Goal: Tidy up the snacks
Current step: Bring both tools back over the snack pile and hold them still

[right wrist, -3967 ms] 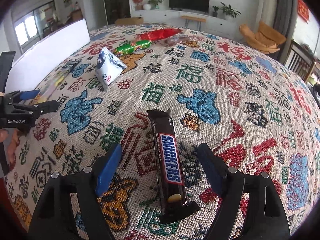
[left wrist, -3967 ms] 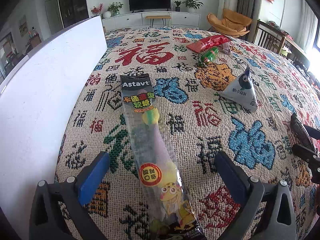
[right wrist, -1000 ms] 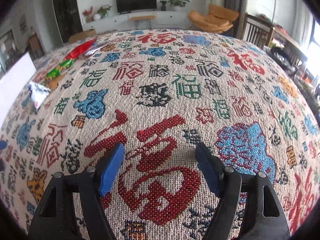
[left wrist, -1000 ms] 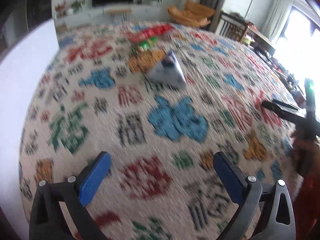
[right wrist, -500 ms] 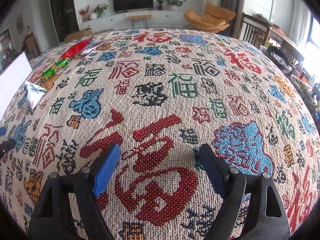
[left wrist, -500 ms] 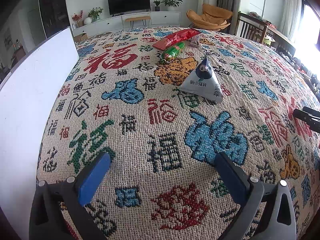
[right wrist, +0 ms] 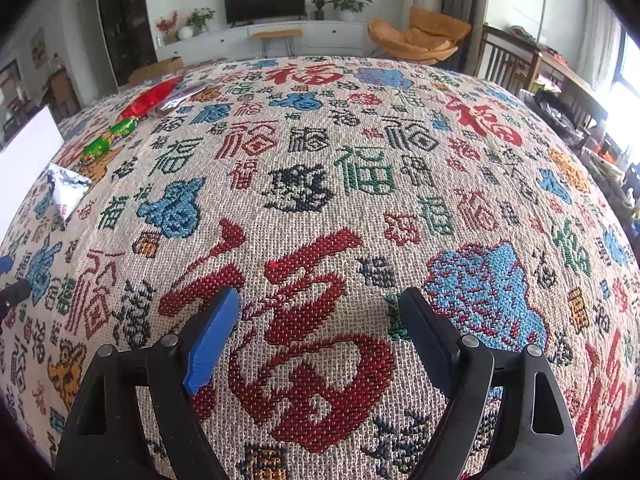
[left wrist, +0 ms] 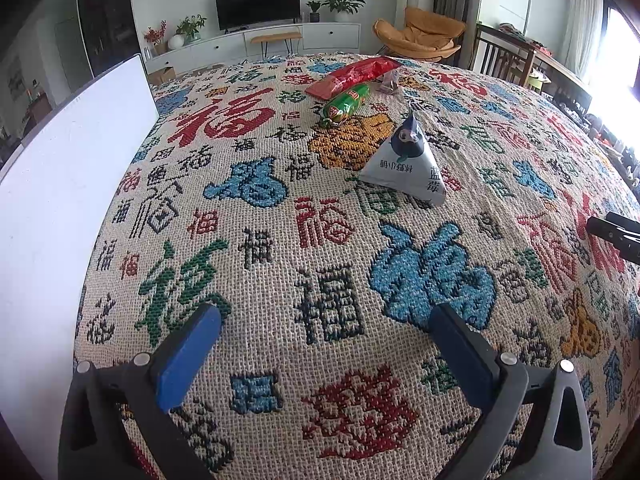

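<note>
A grey pyramid-shaped snack pouch (left wrist: 406, 162) stands on the patterned tablecloth (left wrist: 320, 300), well ahead of my left gripper (left wrist: 326, 328), which is open with nothing between its blue pads. Farther back lie a green snack packet (left wrist: 346, 105), a red packet (left wrist: 352, 76) and a small clear-wrapped snack (left wrist: 388, 82). My right gripper (right wrist: 320, 312) is open over bare cloth, empty. In the right wrist view the pyramid pouch (right wrist: 66, 190), green packet (right wrist: 108, 138) and red packet (right wrist: 150, 98) sit far off to the left.
A white board (left wrist: 56, 184) stands along the table's left side. The right gripper's tips (left wrist: 616, 234) show at the right edge of the left wrist view. Behind the table are a TV cabinet, an orange chair (left wrist: 420, 38) and wooden chairs.
The long candy bag and the Snickers bar seen between the jaws four seconds ago are out of view. The left wrist view has swung back and steadied on the pyramid pouch. The right gripper has widened a little.
</note>
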Action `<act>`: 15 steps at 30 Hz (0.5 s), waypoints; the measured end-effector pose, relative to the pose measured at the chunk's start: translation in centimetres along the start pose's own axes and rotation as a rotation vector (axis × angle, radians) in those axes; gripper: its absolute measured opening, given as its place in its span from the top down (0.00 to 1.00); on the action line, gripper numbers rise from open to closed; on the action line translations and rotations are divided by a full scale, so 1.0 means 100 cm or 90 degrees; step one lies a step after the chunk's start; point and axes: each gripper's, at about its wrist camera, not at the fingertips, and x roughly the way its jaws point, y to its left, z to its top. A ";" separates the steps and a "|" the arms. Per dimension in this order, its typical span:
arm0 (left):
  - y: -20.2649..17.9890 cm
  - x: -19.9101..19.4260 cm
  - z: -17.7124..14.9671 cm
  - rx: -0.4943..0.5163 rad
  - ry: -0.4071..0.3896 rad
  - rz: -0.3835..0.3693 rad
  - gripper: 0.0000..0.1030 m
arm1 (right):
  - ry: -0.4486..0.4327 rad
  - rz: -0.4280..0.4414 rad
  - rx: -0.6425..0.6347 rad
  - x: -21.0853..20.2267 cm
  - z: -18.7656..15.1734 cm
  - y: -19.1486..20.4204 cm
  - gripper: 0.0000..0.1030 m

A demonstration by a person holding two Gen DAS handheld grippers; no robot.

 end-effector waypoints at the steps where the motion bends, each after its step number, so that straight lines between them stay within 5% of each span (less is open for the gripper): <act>1: 0.000 0.000 0.000 0.001 0.000 -0.001 0.00 | 0.000 0.000 0.000 0.000 0.000 0.000 0.18; 15: 0.001 0.006 0.008 0.012 0.002 -0.010 0.00 | 0.000 0.001 0.001 0.000 0.000 0.000 0.18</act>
